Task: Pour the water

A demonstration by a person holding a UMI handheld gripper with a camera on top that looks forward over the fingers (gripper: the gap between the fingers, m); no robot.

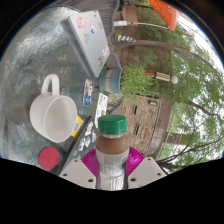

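Outdoors, trees and a timber fence are tilting across the far right, while a grey tabletop (30,60) is spreading left. On it a white mug (52,115) is sitting just left of the fingers (112,170), which are clamping a green-capped bottle (112,150). With that cap on, tipping risks delivering nothing, or missing the mug.

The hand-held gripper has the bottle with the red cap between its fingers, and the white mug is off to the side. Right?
Not quite: the cap is green, not red, as the gripper view shows. The rest holds: the bottle sits between the hand-held gripper's fingers, and the white mug stands off to the side.
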